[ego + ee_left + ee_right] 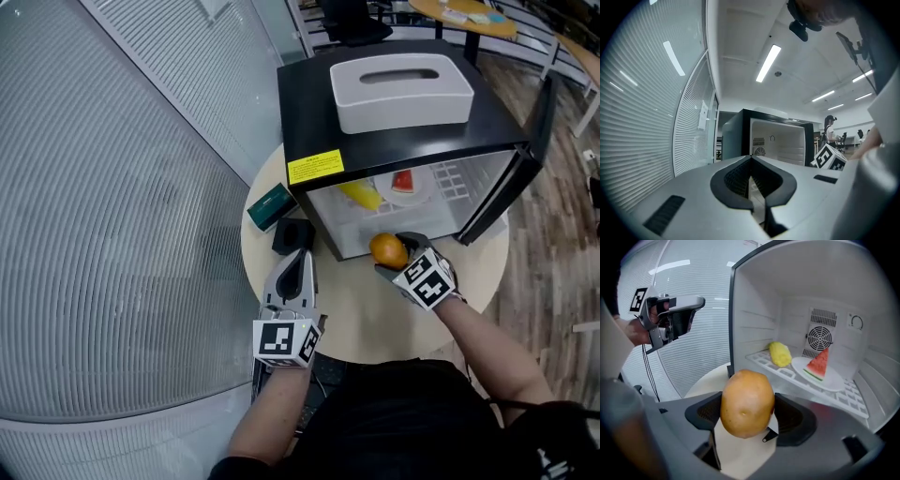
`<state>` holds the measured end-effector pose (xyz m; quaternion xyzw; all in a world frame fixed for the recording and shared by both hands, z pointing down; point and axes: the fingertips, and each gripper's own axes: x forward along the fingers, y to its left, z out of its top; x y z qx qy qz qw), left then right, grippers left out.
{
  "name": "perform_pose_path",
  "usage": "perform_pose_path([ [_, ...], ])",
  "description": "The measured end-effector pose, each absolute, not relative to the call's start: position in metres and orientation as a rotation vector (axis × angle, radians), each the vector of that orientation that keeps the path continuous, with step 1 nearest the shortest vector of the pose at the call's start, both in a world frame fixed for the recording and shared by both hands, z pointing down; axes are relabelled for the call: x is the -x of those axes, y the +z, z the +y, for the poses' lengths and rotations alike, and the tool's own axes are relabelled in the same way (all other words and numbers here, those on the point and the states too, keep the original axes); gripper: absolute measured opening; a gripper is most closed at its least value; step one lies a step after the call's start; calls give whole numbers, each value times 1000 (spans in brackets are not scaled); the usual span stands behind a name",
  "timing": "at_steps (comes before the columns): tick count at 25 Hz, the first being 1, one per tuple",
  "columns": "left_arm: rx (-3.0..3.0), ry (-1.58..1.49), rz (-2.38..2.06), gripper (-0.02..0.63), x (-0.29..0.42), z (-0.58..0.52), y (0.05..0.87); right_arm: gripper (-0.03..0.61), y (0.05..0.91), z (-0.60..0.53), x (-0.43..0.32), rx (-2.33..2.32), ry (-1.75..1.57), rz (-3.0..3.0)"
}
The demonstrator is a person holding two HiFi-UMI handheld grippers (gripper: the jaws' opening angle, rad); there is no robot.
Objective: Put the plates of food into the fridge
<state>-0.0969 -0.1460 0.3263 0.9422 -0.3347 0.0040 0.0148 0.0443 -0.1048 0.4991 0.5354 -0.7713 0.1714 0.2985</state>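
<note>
My right gripper is shut on a brown potato, held just in front of the open mini fridge; the head view shows the potato at the fridge's lower front edge. Inside, on the wire shelf, a white plate carries a watermelon slice, and a yellow corn piece lies to its left. My left gripper hangs shut and empty over the round table, left of the fridge, its jaws pressed together.
A white tissue box sits on top of the fridge. The fridge door stands open to the right. A green box and a black object lie on the table left of the fridge. A ribbed glass wall runs along the left.
</note>
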Motion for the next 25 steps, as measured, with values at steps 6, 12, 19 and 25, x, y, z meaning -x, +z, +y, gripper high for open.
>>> perform_pose_path([
  [6,-2974,5,-937,5,63,-145,319,348,477,-101,-80,-1550,453,-2020],
  [12,-3029,10,-816,5,28,-139,311,348,462,-96,-117,-1671,466,-1988],
  [19,-3061,-2,-740,5,-4,-143,300,348,444,-100,-159,-1786,449,-1937],
  [25,-3076,-1,-708,5,-21,-150,300,348,437,-112,-188,-1861,460,-1908],
])
